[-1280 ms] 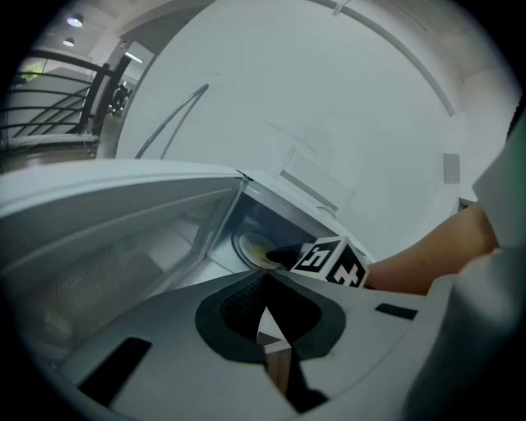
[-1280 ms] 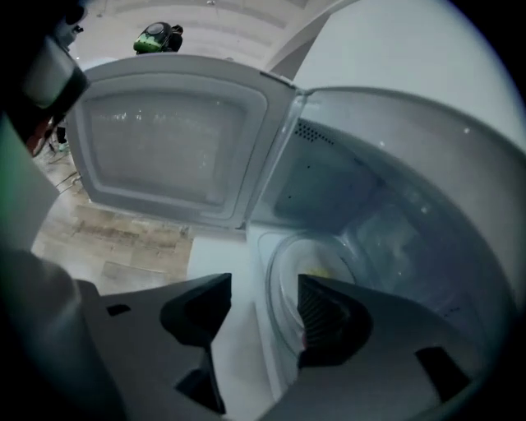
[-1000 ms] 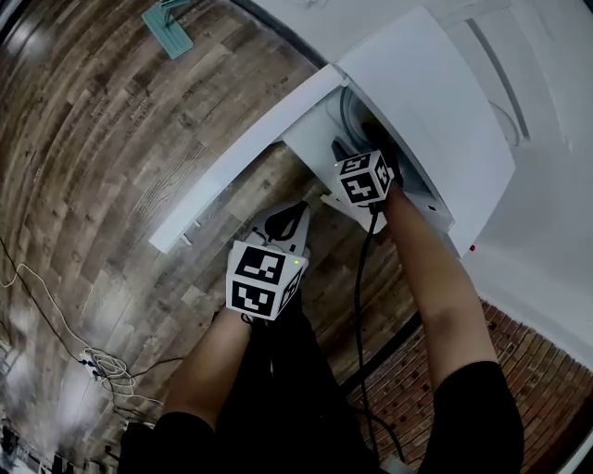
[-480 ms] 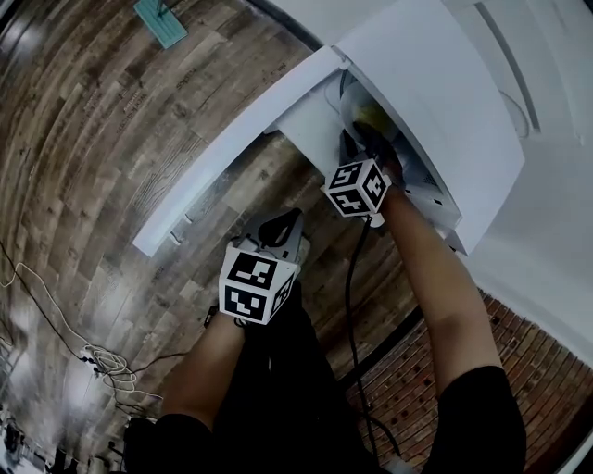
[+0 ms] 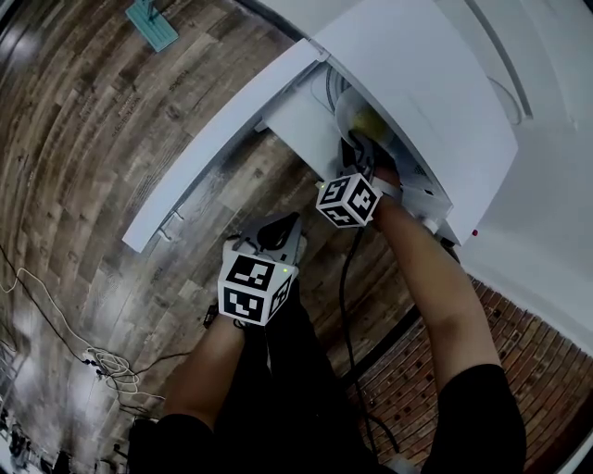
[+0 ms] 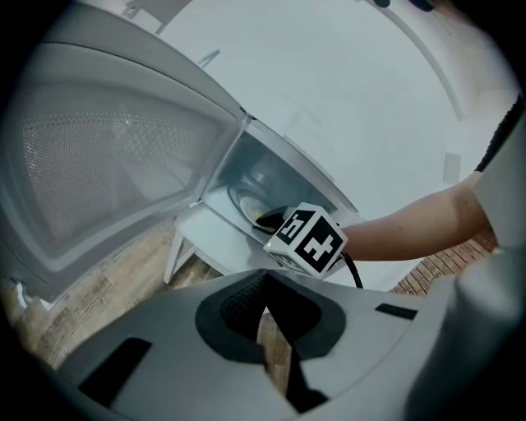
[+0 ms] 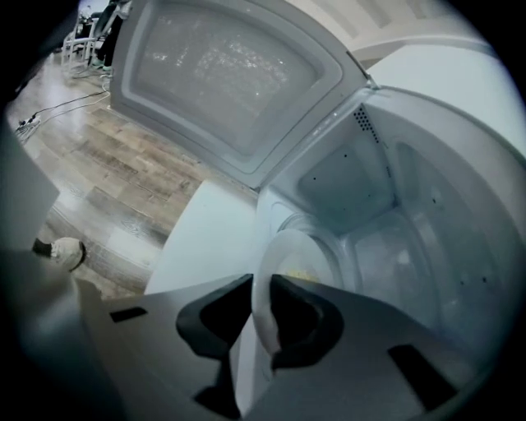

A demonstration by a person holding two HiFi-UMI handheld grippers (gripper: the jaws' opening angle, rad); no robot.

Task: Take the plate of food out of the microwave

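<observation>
Floor: wood planks (image 5: 93, 139), grey-brown. A tangle of cables (image 5: 102, 366) lies at the near left and a brick-patterned strip (image 5: 417, 370) at the near right. Farther off lies a flat teal thing (image 5: 153, 23).

A white stand (image 6: 205, 238) carries the white microwave (image 5: 417, 83). Its door (image 5: 222, 139) is swung wide open to the left.

Left gripper (image 5: 283, 227): nearest to the body, held over the floor short of the stand and pointing down and forward. Its tips meet (image 6: 265, 288) and nothing is between them.

Right gripper (image 5: 357, 153): bare forearm stretched out, tips at the mouth of the cavity. The jaws have just been closing and now stand narrow (image 7: 256, 308), the pads pressed on the near rim of the plate (image 7: 288, 255). The white plate (image 5: 357, 116) is inside the cavity at its front edge, with yellow food (image 5: 371, 120) on it (whether it is lifted off the cavity floor I cannot tell).

Print in view: black-and-white square markers on both cubes, the left (image 5: 255, 287) and the right (image 5: 347, 199).
</observation>
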